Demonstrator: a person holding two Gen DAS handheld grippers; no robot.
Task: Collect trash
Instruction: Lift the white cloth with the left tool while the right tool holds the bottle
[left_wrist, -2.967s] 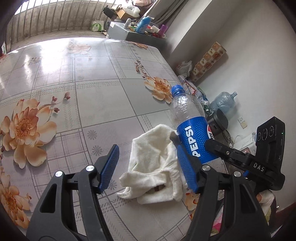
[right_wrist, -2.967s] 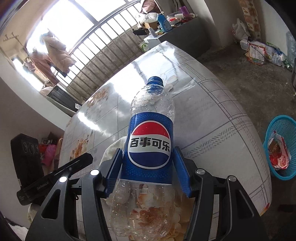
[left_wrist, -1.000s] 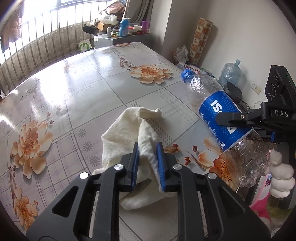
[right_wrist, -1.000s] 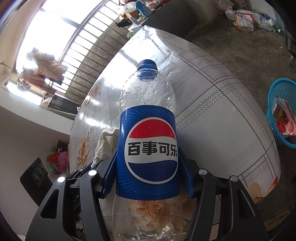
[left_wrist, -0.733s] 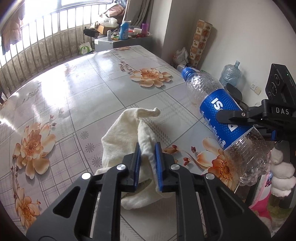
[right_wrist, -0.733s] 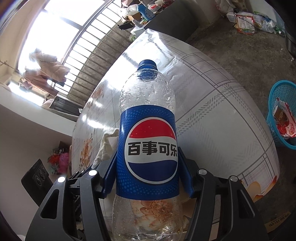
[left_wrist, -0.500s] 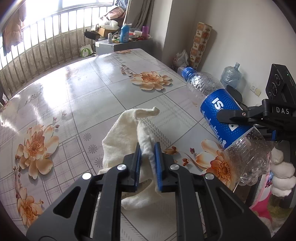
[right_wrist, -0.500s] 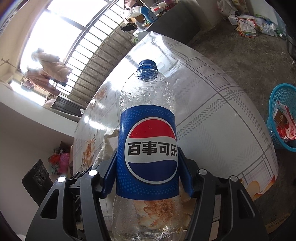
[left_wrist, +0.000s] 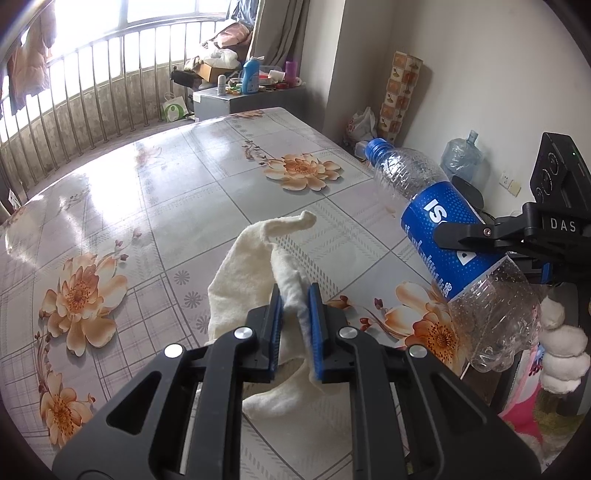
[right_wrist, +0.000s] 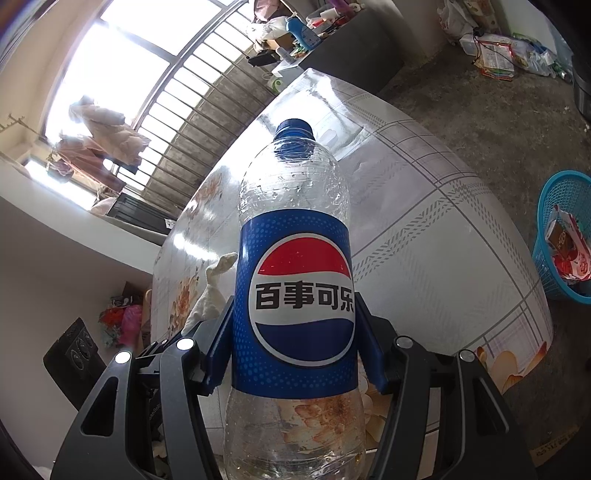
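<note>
An empty clear Pepsi bottle (right_wrist: 295, 280) with a blue label and blue cap sits between the blue pads of my right gripper (right_wrist: 295, 343), which is shut on its label. In the left wrist view the same bottle (left_wrist: 443, 229) hangs tilted over the table's right edge, cap pointing away. My left gripper (left_wrist: 295, 325) is shut on a fold of a cream cloth (left_wrist: 251, 266), which is lifted off the flowered table (left_wrist: 155, 192). The cloth's free corner sticks up and its lower part hangs below the pads. In the right wrist view a strip of the cloth (right_wrist: 210, 295) shows left of the bottle.
A turquoise basket (right_wrist: 561, 236) holding wrappers stands on the floor right of the table. A cluttered cabinet (left_wrist: 243, 96) and window bars lie beyond the far table edge. A water jug (left_wrist: 461, 158) and bags sit by the right wall.
The left gripper has raised the cloth a little off the table, so its far corner now stands higher. The right gripper and bottle have barely moved.
</note>
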